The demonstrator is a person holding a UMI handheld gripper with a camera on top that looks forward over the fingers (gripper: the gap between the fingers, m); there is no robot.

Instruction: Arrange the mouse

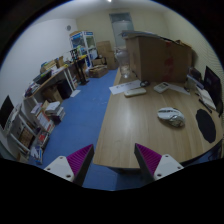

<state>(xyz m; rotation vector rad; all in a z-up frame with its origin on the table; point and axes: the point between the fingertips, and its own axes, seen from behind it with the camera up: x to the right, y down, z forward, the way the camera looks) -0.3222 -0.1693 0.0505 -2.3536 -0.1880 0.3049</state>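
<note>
A white computer mouse [171,117] lies on the wooden table [140,125], well beyond my fingers and to their right. A round black mouse mat [205,125] lies just right of the mouse. My gripper [112,165] is open and empty, with its purple pads [148,157] spread wide over the table's near corner and the blue floor. Nothing stands between the fingers.
A keyboard [135,92] and papers lie at the table's far end, and a dark monitor [212,85] stands at the right. Cardboard boxes [155,55] stand behind the table. Cluttered shelves [45,95] line the left wall beside the blue floor [80,115].
</note>
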